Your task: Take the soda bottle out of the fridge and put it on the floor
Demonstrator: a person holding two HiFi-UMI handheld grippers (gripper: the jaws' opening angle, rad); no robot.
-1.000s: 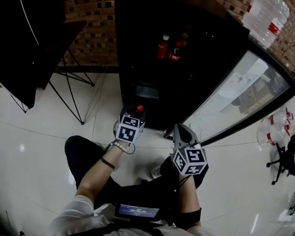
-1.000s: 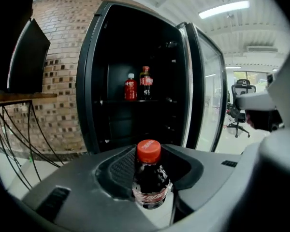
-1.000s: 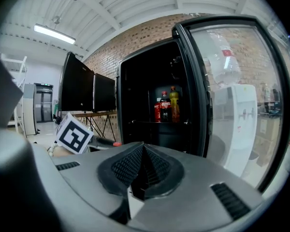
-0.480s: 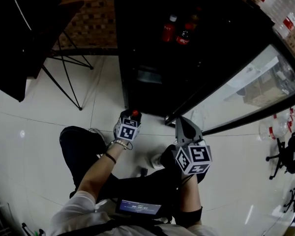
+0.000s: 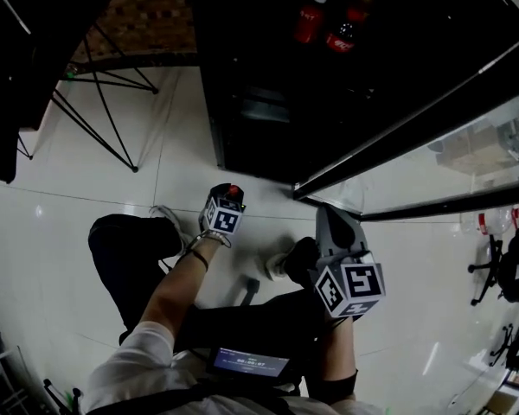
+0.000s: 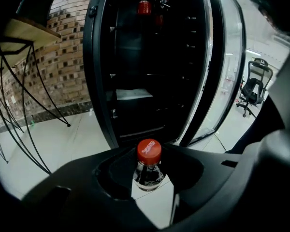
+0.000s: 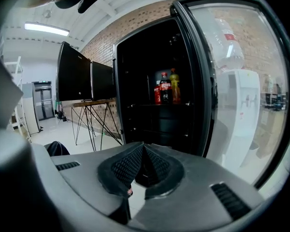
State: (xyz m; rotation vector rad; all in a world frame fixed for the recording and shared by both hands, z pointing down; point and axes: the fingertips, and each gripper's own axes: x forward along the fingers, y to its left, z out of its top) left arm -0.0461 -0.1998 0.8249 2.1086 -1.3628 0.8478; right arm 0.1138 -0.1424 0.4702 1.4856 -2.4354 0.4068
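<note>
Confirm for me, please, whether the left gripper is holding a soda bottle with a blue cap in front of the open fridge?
Not quite: the cap is red, not blue, as the left gripper view shows. The rest stands: the left gripper holds the soda bottle in front of the open fridge.

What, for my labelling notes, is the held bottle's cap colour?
Red cap; left gripper view shows best.
</note>
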